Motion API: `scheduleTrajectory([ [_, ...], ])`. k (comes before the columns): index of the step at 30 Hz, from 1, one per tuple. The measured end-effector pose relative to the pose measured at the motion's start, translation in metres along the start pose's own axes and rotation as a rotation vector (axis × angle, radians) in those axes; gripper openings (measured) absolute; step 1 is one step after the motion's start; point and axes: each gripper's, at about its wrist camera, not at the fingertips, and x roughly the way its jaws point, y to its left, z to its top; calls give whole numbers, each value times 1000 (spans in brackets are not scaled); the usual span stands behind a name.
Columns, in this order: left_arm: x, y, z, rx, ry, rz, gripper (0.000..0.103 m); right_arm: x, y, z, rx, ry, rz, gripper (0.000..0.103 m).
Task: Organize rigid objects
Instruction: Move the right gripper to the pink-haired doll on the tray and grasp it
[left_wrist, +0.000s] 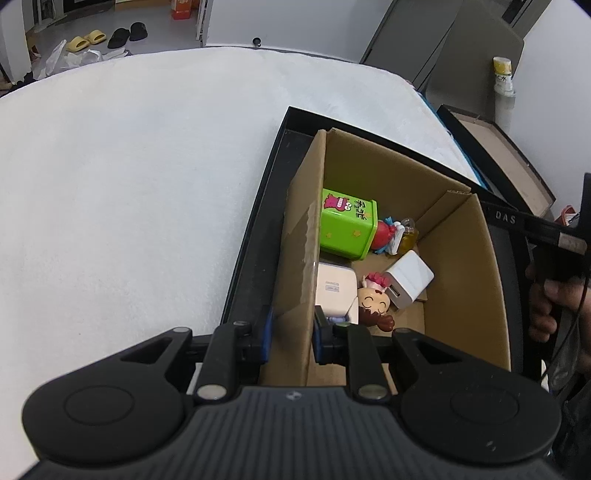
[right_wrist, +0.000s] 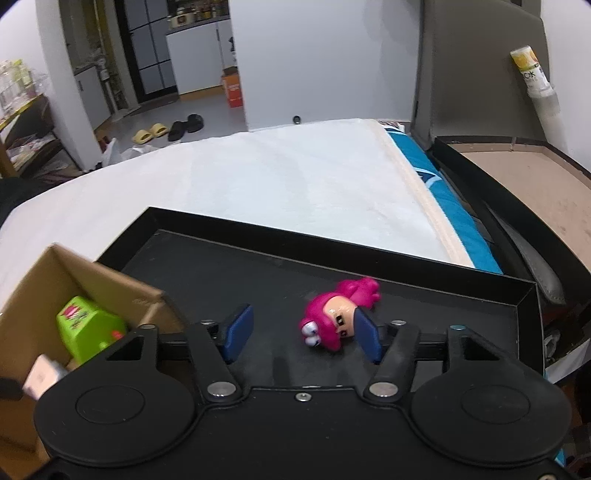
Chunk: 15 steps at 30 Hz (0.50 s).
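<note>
My left gripper (left_wrist: 291, 334) is shut on the left wall of the cardboard box (left_wrist: 303, 236), one finger outside, one inside. The box holds a green toy box (left_wrist: 345, 227), two white chargers (left_wrist: 410, 278), a small doll (left_wrist: 376, 304), a red figurine (left_wrist: 384, 234) and a tiny bottle (left_wrist: 408, 236). The box stands in a black tray (left_wrist: 255, 229). My right gripper (right_wrist: 301, 332) is open just above the tray floor (right_wrist: 229, 273). A pink toy figure (right_wrist: 338, 314) lies on its side there, near the right finger, between the jaws' line.
The tray rests on a white bed (left_wrist: 129, 166). A second black tray with a brown floor (right_wrist: 524, 184) lies to the right beyond the bed's edge. Slippers (right_wrist: 168, 131) lie on the far floor. The right gripper and hand (left_wrist: 554, 266) show in the left wrist view.
</note>
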Motion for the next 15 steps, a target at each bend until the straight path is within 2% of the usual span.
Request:
scheduleTrajectory([
  [4,2,0,-1,12,3,8,20,12,-7,0,29,5,-7,55],
  [6,2,0,-1,4,4,4,20,17,-11,-2,36,15,-23,42],
  [15,1,2,-2,-1,0,-14,20,-3,-14,-8,37,14,-4,40],
])
